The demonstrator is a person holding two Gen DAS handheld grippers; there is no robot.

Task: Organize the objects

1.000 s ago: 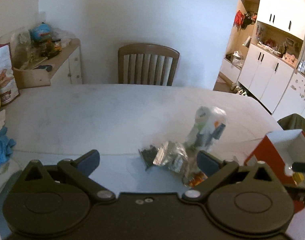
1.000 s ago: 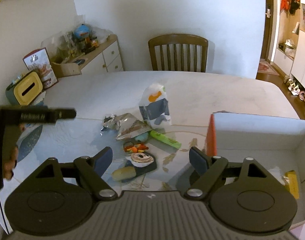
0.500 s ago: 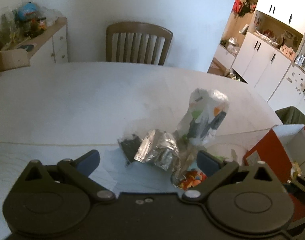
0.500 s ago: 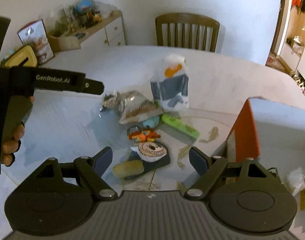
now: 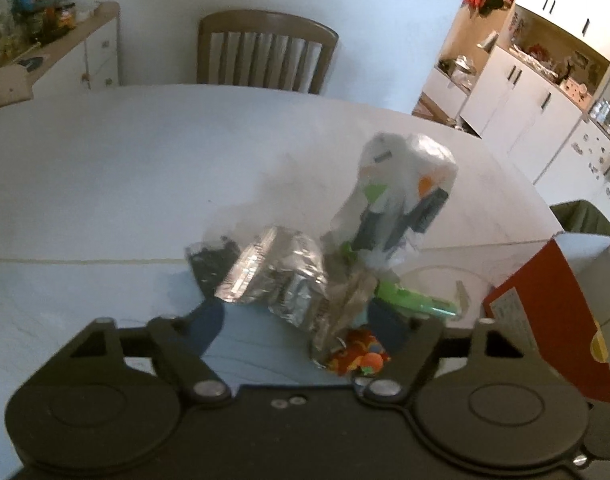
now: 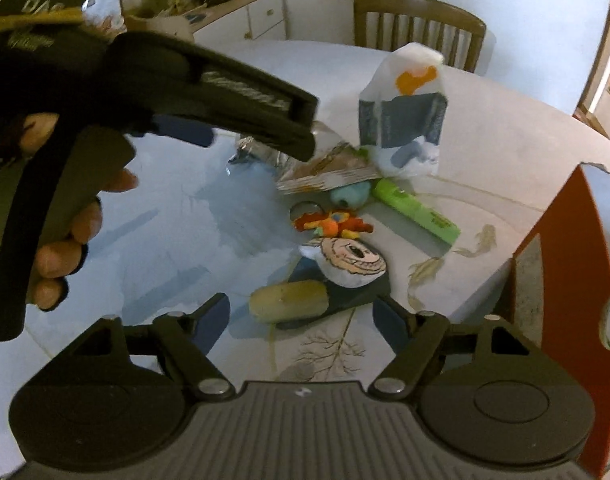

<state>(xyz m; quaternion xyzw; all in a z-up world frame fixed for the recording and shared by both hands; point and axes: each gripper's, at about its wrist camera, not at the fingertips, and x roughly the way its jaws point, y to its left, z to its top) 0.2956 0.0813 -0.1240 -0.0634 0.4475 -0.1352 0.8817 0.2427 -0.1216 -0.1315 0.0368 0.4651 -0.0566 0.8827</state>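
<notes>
Silver foil bag (image 5: pixel 279 276), green tube (image 6: pixel 417 210), red box (image 5: pixel 545 320), white-grey-orange pouch (image 6: pixel 405 116)

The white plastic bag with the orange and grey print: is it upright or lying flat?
Upright: the white plastic bag stands taller than the pile around it.

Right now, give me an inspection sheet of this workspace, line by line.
Surface: white table, glossy near the front edge, with fish and branch drawings.
Job's things: red cardboard box open at the right; white printed bag upright; crumpled foil packet lying beside it; green tube; orange plush keychain; cartoon-face pouch; yellow oblong piece.
Clutter: small blue plush half under the foil packet.
Grippers: left gripper open, foil packet between its fingers; right gripper open, empty, above the yellow piece.
Cables: nothing seen.
Surroundings: wooden chair, sideboard with jars, white cabinets.
</notes>
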